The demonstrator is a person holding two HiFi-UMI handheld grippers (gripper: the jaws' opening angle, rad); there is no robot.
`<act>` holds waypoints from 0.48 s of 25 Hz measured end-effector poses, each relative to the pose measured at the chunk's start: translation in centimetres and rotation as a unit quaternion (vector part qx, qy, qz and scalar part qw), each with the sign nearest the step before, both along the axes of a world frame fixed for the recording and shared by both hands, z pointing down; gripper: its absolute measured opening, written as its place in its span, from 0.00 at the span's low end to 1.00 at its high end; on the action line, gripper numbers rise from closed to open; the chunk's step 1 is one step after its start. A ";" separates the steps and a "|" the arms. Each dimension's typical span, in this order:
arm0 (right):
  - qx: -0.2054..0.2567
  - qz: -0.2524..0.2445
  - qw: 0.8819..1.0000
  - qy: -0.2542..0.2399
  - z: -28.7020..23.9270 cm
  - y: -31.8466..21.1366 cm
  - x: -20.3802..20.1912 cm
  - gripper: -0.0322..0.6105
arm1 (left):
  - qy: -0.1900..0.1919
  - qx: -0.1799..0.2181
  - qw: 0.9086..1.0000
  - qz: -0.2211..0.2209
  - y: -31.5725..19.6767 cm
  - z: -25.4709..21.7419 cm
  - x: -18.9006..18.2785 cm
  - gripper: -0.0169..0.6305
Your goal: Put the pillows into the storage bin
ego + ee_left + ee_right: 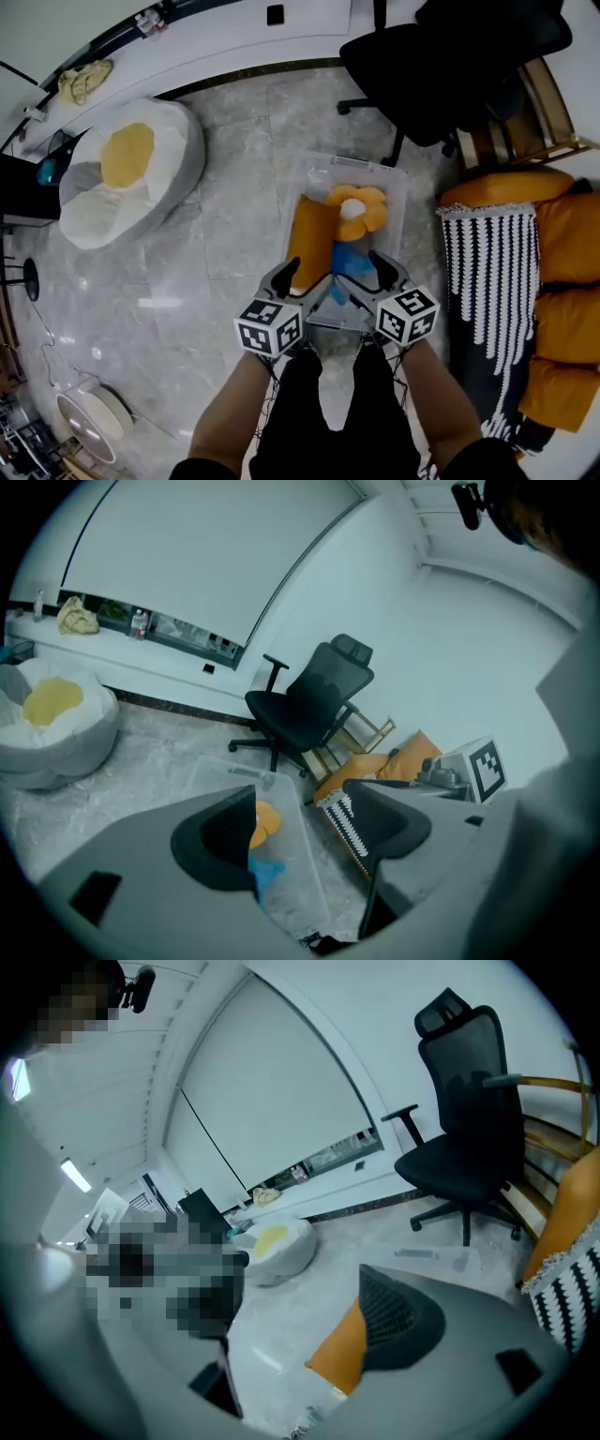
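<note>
A clear plastic storage bin (396,180) stands on the marble floor in front of me. Inside lie an orange pillow (309,236), a flower-shaped orange pillow (359,208) and a blue pillow (353,264). My left gripper (302,281) hovers open over the bin's near edge, with nothing between its fingers. My right gripper (367,277) is beside it, also open and holding nothing. In the left gripper view the flower pillow (266,821) and blue pillow (268,872) show between the jaws. In the right gripper view the orange pillow (341,1354) shows below the jaws.
A sofa with orange cushions (568,323) and a black-and-white striped throw (487,281) runs along the right. A black office chair (450,56) stands behind the bin. A white beanbag with a yellow patch (131,169) sits at far left; a round white device (89,424) lies at lower left.
</note>
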State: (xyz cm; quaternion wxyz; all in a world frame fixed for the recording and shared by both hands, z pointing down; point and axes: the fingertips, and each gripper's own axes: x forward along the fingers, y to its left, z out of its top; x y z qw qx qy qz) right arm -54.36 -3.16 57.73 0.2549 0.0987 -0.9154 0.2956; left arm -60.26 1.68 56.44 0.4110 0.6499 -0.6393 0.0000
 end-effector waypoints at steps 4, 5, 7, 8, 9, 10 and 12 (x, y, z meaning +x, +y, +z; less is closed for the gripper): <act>0.019 -0.001 0.999 -0.033 -6.5 0.3 0.0 0.52 | -0.031 0.034 0.999 0.010 0.0 -7.3 -0.6 0.53; 0.023 0.000 0.999 -0.043 -8.1 0.3 0.0 0.49 | -0.042 0.043 0.998 0.012 -0.1 -9.1 -0.8 0.52; 0.033 0.001 0.998 -0.060 -11.2 0.1 0.0 0.39 | -0.061 0.061 0.996 0.010 -0.2 -12.7 -1.3 0.48; 0.040 0.001 0.997 -0.067 -12.8 0.0 0.0 0.34 | -0.069 0.071 0.995 0.007 -0.1 -14.4 -1.6 0.45; 0.049 0.001 0.996 -0.073 -14.3 -0.1 0.1 0.29 | -0.076 0.080 0.994 0.004 0.0 -16.1 -1.7 0.40; 0.060 -0.001 0.995 -0.079 -15.8 -0.2 0.2 0.23 | -0.082 0.088 0.993 0.001 0.1 -17.6 -1.8 0.33; 0.084 -0.004 0.992 -0.090 -18.5 -0.4 0.7 0.09 | -0.093 0.103 0.990 -0.001 0.6 -20.2 -1.6 0.19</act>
